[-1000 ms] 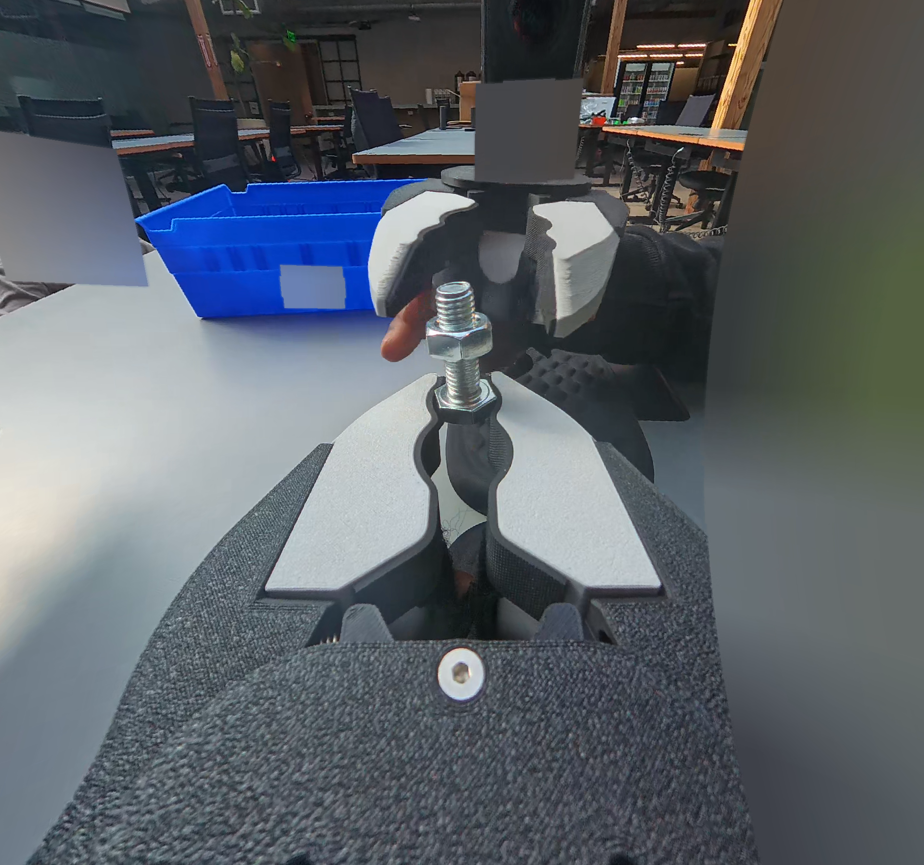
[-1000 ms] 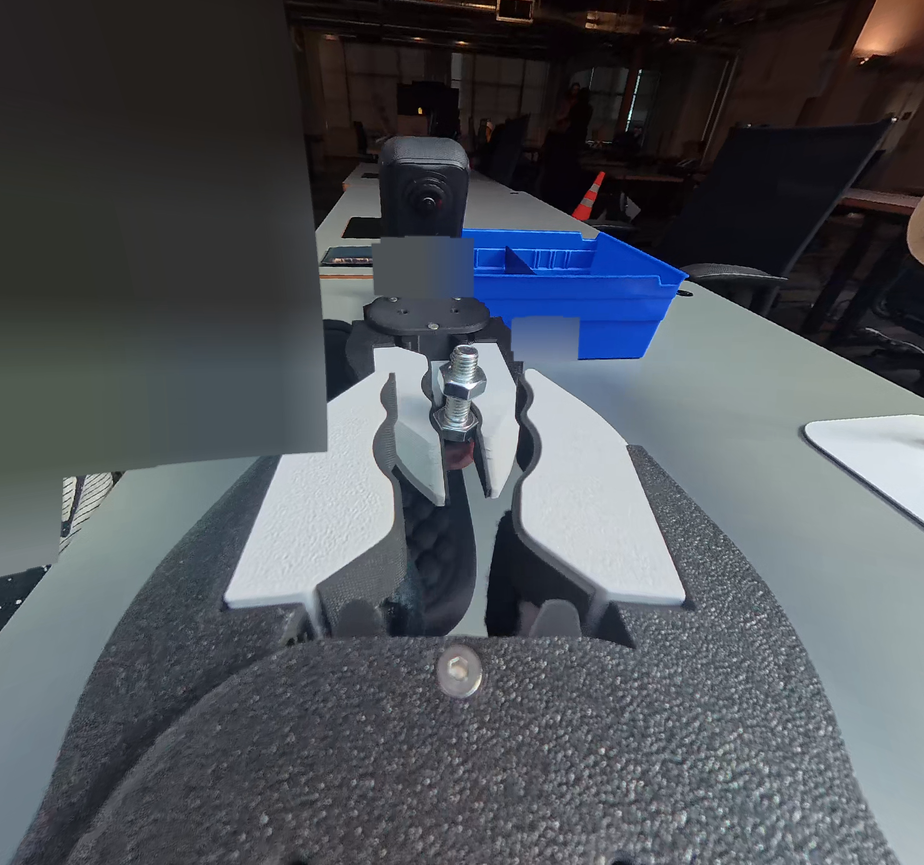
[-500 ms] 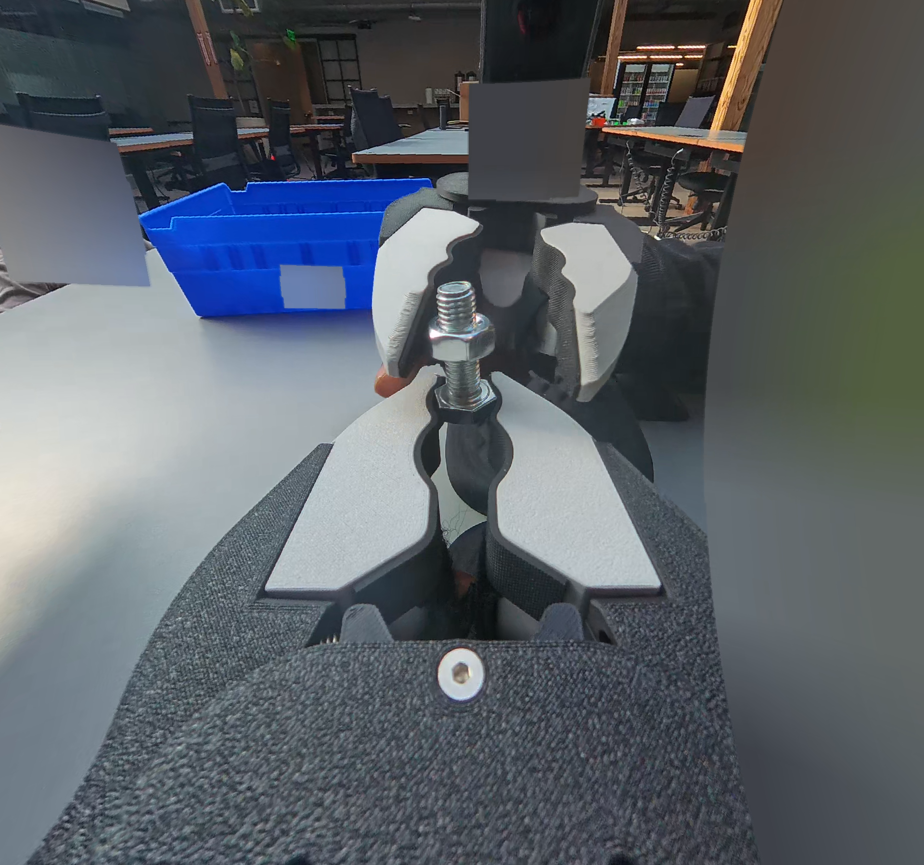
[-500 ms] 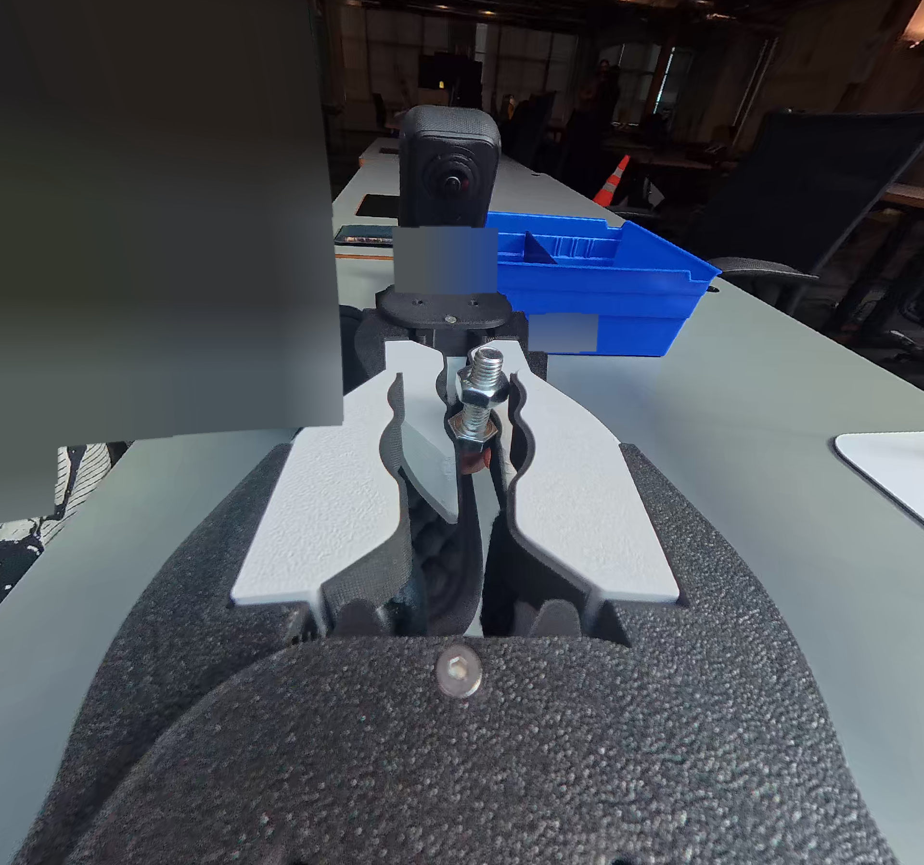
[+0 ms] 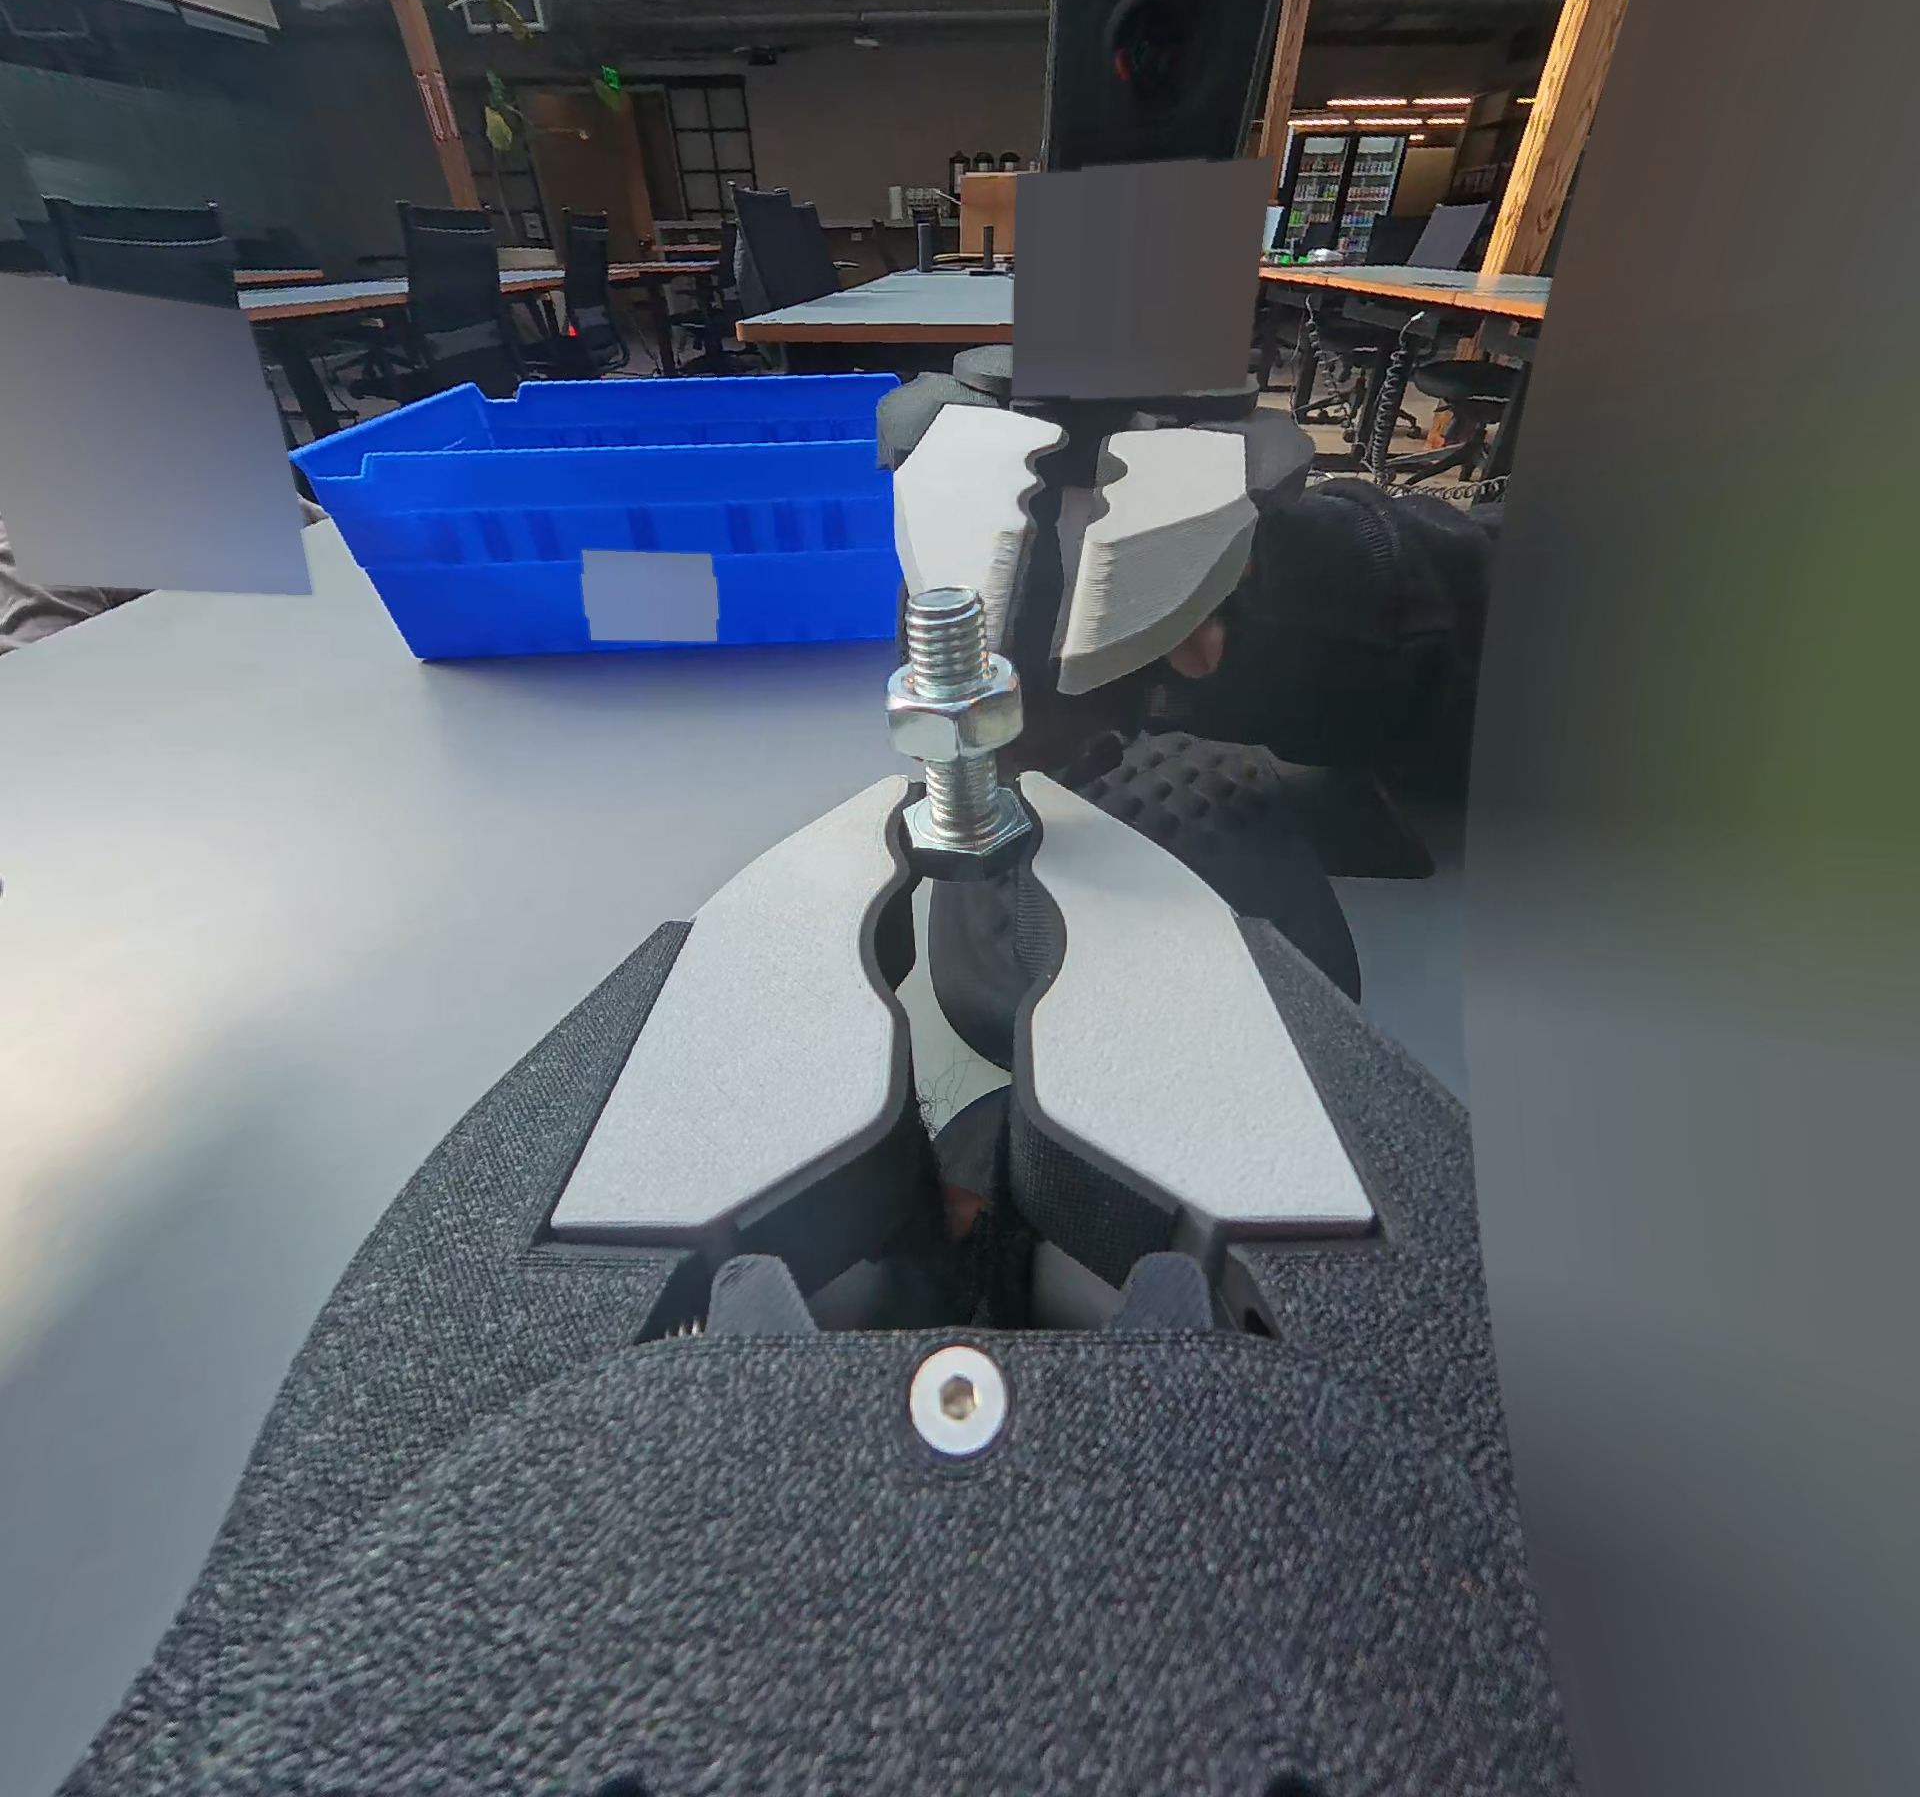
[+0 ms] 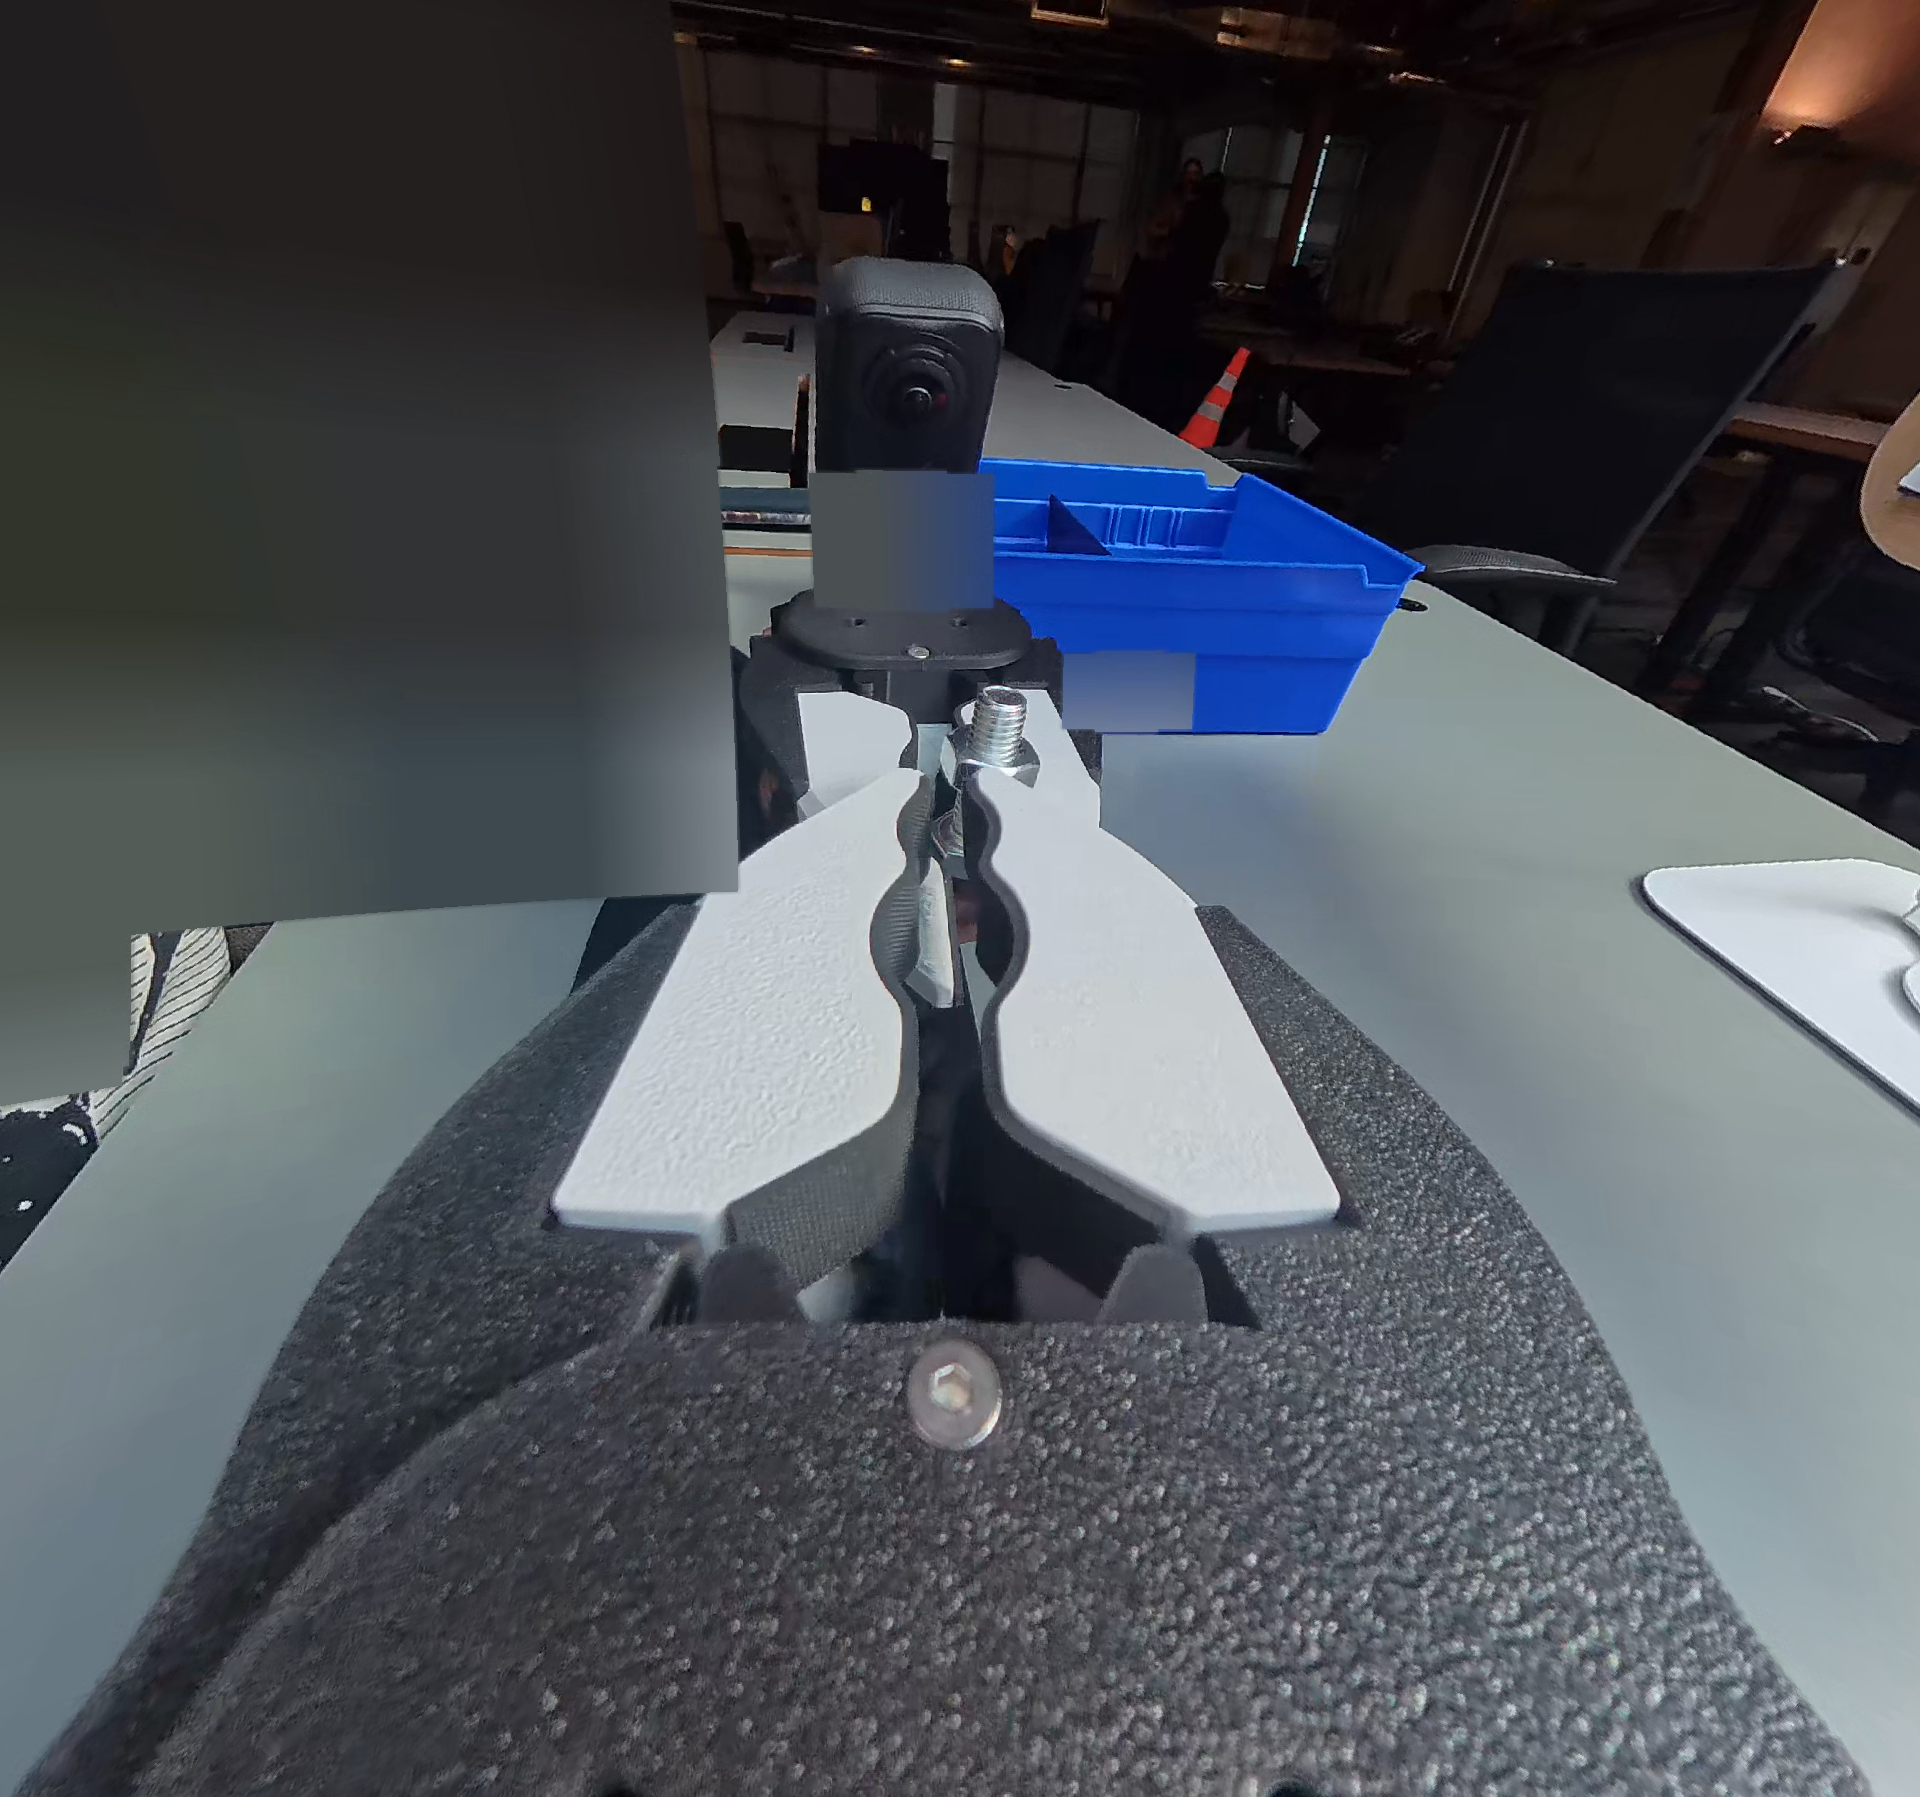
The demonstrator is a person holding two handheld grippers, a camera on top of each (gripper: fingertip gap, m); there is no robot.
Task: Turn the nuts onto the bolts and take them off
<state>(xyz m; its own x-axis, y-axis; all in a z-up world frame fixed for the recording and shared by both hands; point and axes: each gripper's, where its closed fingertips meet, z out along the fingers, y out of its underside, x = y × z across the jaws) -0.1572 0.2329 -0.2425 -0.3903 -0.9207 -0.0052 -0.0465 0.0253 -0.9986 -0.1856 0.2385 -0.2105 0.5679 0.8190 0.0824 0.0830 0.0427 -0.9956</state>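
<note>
one bolt (image 5: 948, 708), two nuts on it, two grippers, one blue bin (image 5: 623, 511). in the left wrist view the bin sits upper left on the grey table (image 5: 312, 864), with chairs (image 5: 447, 293) and more tables in the room behind. at frame centre the left gripper (image 5: 966, 828) has its fingers drawn in tight on the bolt's lower end, where the lower nut (image 5: 968, 828) sits at the tips; the bolt stands upright with the upper nut (image 5: 954, 721) partway up the thread. just right of the bolt and above it, the right gripper (image 5: 1049, 594) faces this way, fingers narrow, apart from the upper nut in this view, a gloved hand behind it. in the right wrist view the right gripper (image 6: 951, 791) fills the middle, fingers nearly together; whether they pinch the nut (image 6: 997, 760) at their tips i cannot tell. the bolt end (image 6: 1000, 713) pokes up above them. the bin (image 6: 1226, 594) lies right of centre, a white mat (image 6: 1787, 958) at the right edge, an orange cone (image 6: 1218, 397) far back.
</note>
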